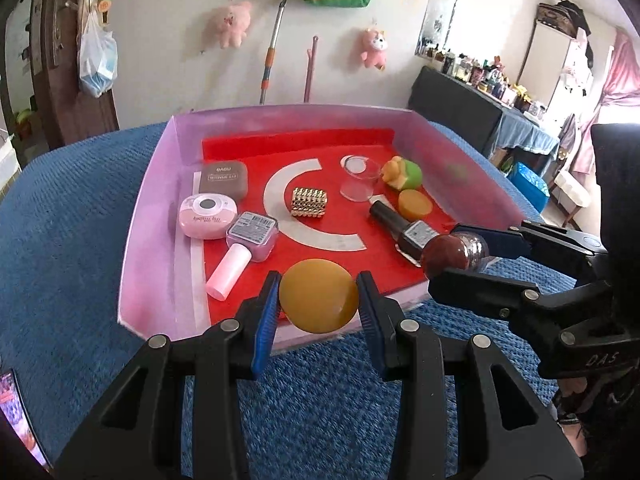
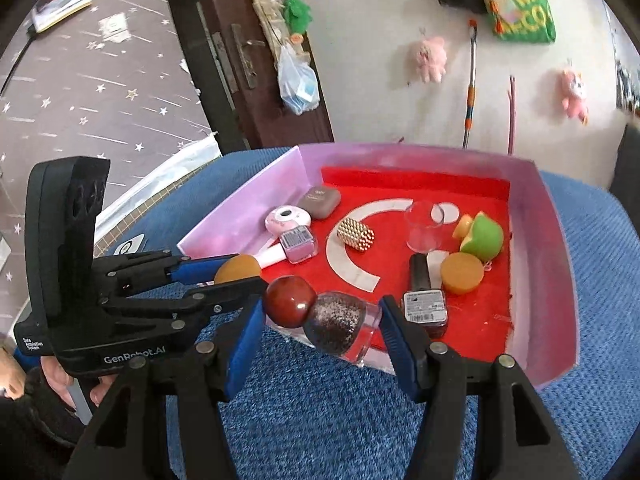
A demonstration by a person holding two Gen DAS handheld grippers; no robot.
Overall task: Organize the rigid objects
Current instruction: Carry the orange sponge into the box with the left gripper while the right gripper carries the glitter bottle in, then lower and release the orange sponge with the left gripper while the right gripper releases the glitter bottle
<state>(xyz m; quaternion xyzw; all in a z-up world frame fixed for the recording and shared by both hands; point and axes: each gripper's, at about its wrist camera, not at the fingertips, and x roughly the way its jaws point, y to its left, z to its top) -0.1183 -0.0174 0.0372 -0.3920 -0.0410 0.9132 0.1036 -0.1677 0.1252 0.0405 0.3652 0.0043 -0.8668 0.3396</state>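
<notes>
The left gripper (image 1: 318,304) clamps a stiff, light puck (image 1: 318,302); the right gripper (image 2: 322,320) grips a bottle (image 2: 336,328) (slippery glass, probably) at its body.

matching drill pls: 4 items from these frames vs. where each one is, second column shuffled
1. mustard disc
2. glitter bottle with red ball cap
3. gold studded block
4. clear cup

A. lying on its side in the tray
B. in the left claw
C. on the white C mark
D. in the right claw

Pairs: 1-B, 2-D, 3-C, 4-A
</notes>
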